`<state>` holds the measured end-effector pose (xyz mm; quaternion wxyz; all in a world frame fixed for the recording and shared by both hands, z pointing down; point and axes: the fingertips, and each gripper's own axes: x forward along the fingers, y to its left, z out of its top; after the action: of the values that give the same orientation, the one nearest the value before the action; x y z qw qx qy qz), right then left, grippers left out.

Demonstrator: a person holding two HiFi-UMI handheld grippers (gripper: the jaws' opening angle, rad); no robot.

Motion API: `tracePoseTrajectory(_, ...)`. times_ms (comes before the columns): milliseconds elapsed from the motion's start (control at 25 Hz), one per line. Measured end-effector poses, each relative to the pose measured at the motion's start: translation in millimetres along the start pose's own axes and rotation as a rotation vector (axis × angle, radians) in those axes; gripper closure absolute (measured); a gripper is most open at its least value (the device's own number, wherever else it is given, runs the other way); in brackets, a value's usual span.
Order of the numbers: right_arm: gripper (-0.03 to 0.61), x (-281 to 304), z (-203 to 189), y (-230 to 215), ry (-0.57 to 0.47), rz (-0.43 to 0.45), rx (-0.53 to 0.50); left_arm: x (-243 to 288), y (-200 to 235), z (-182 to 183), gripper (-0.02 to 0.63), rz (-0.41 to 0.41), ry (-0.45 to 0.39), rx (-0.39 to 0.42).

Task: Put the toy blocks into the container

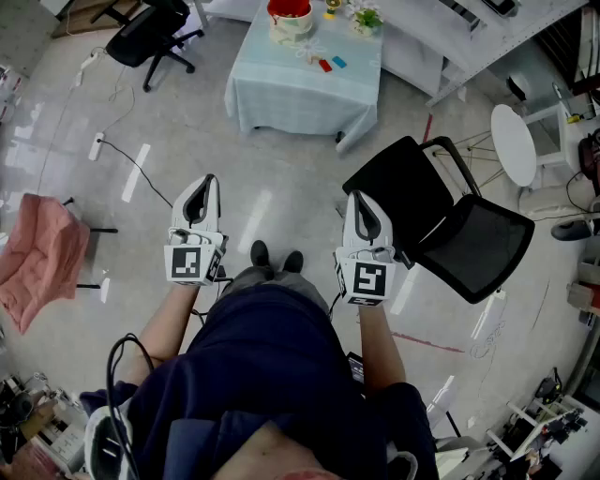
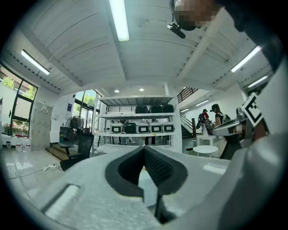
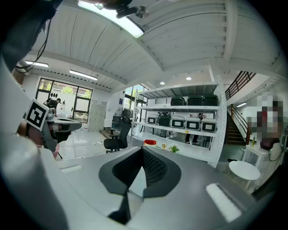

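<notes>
Pale blue cloth covers the desk (image 1: 300, 94) at the far side of the floor, and the task's things sit there. A red block (image 1: 324, 65) and a blue block (image 1: 338, 62) lie side by side on the cloth. The red container (image 1: 290, 11) stands near them, further back and to the left. The person stands well apart from the desk, so none of it is within reach.

Both tools are held out in front of the body, roughly level and side by side, which looks like a carrying posture rather than a reach. The left tongs (image 1: 208, 180) are pressed together with nothing between the pads; the left gripper view shows the dark ribbed pads meeting at the tip (image 2: 144, 148). The right tongs (image 1: 354, 195) are likewise closed and empty, their pads touching at the tip (image 3: 141, 148). Just above that tip, the right gripper view shows the container (image 3: 150, 142) small and far off, so this tool already points roughly at the goal.

A black chair (image 1: 441, 220) stands just beside the right tongs, on the person's right. It probably means the walk to the desk should go straight ahead or slightly left, where the floor is bare apart from a cable. No block has been picked up yet (more blocks may lie on the desk, but they are too small to tell). I judge the task is at its very start: approach first, then spread the tongs over a block.
</notes>
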<state>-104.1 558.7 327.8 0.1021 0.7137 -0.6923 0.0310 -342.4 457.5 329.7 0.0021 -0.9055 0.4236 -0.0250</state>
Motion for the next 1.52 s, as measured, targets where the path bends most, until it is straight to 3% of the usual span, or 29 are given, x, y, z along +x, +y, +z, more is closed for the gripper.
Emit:
tracePoseTrajectory(1080,0.565,5,0,1,-0.023,0.015,-0.016,-4,9,-9,0.609,0.001,0.035,0.019)
tracePoseTrajectory(1240,0.456,5,2,1,-0.032,0.046,-0.009,-3,9,-6,0.609,0.001,0.034,0.015)
tracePoseTrajectory(1360,0.408,10,2,5,-0.019,0.067,-0.038,-1,11,-6,0.611,-0.006,0.035,0.011)
tracePoseTrajectory(1520,0.250,23,11,13,-0.014,0.087,-0.049,5,21,-5,0.611,-0.019,0.034,0.001)
